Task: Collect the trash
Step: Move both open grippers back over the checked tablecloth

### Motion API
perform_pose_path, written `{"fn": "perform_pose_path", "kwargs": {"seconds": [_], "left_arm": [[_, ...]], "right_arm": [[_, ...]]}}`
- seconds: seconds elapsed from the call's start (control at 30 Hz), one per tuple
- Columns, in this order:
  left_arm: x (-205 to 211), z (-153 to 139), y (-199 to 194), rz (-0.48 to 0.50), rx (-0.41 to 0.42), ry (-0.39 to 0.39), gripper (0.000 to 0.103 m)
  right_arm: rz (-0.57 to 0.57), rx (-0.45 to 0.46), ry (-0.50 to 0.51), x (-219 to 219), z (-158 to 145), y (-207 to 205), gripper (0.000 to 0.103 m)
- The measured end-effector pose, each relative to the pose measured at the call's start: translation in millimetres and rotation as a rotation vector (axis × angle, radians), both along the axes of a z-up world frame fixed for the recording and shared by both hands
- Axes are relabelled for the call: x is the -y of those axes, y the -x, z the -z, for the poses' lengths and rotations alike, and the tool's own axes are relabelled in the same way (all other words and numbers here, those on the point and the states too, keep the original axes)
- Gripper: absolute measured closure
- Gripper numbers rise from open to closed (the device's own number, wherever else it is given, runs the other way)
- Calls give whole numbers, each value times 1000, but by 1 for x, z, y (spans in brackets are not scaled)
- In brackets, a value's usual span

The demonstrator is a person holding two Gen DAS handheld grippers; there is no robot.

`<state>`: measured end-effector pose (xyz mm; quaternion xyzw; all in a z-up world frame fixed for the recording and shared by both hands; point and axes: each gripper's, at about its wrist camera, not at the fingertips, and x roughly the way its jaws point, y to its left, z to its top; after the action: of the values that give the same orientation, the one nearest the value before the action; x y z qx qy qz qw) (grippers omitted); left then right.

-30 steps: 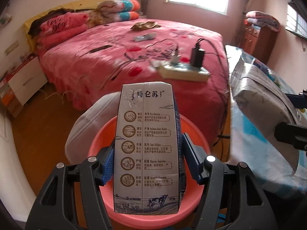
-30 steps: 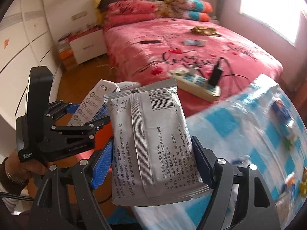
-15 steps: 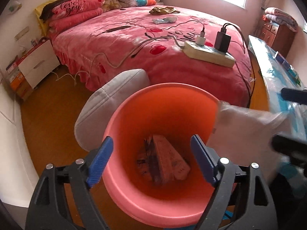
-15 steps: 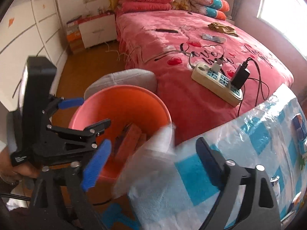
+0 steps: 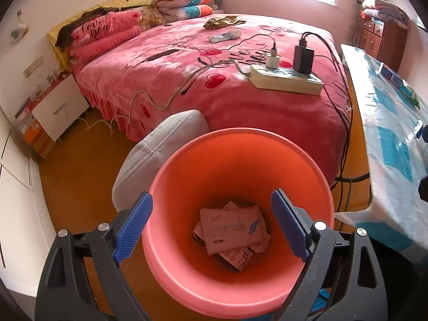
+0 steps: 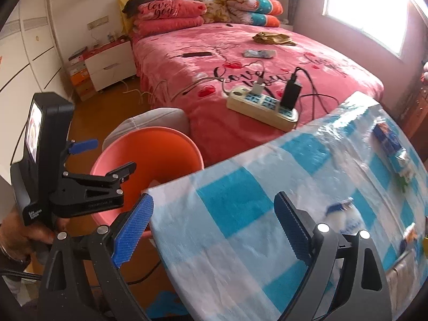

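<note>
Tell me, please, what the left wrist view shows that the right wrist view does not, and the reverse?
Only the left wrist view looks down into the bin and shows the wrappers lying at its bottom, framed by the left gripper, whose jaws are opening with nothing between them. Only the right wrist view shows the right gripper, open over the tablecloth, the hand gripping the left gripper, and more trash on the table. Both share the bin, the bed and the power strip.
</note>
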<state>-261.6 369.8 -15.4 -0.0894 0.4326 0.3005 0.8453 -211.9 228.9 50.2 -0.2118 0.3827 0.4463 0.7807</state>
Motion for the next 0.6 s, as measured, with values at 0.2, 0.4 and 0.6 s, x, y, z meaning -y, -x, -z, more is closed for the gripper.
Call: {"fn": "perform_pose_path", "kwargs": {"seconds": [0.2,0.4,0.6], "left_arm": [[14,-9,-8,35,14,-22,12],[31,-16,-15,83,28,-47,12],[49,-26,-25,143,51,-78,12]], "right_arm": [[28,20,4,20,-3,7,12],[84,18,4,41,-5,4,12],[151,7,7,60,-6,0,12]]}}
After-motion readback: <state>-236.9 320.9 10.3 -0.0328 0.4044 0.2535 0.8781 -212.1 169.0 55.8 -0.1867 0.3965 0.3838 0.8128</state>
